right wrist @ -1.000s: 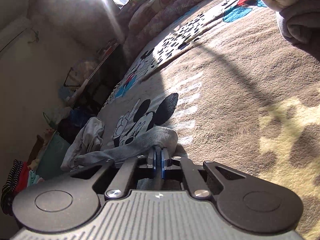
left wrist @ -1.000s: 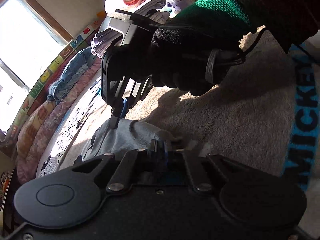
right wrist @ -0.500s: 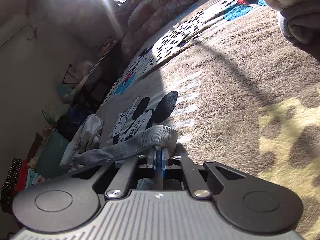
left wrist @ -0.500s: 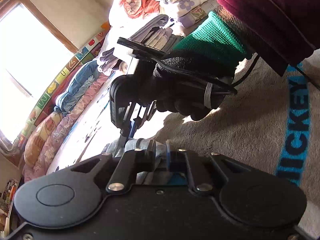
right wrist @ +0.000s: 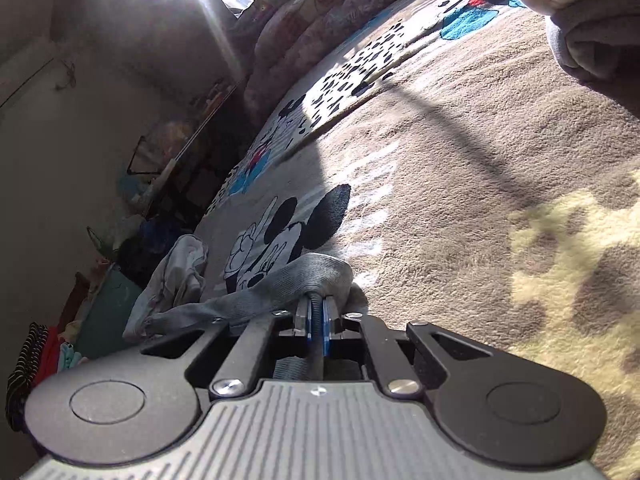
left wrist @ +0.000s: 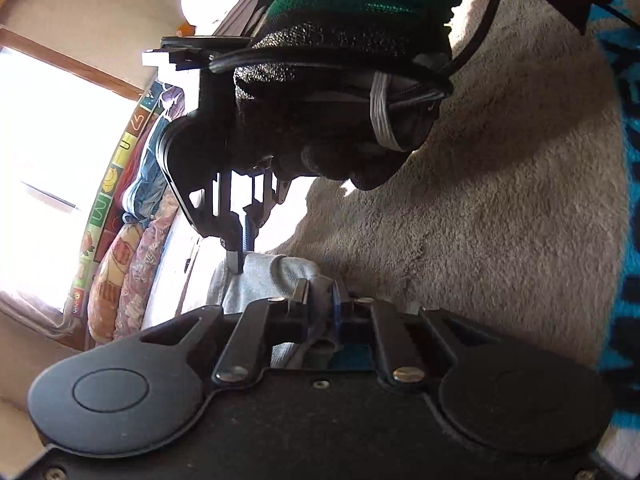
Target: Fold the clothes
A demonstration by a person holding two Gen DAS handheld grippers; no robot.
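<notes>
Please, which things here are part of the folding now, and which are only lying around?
In use:
- grey garment, on the beige blanket
- right gripper, shut on the grey garment
- left gripper, fingers apart around a fold of it

Lying about:
- crumpled pale cloth
- striped clothes
- rolled quilts by the window

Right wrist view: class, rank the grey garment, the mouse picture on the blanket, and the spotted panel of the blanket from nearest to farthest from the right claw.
1. Grey garment: pinched in the right claw, trailing left.
2. Mouse picture: just beyond the garment, slightly left.
3. Spotted panel: farthest, up the blanket toward the sunlit end.
</notes>
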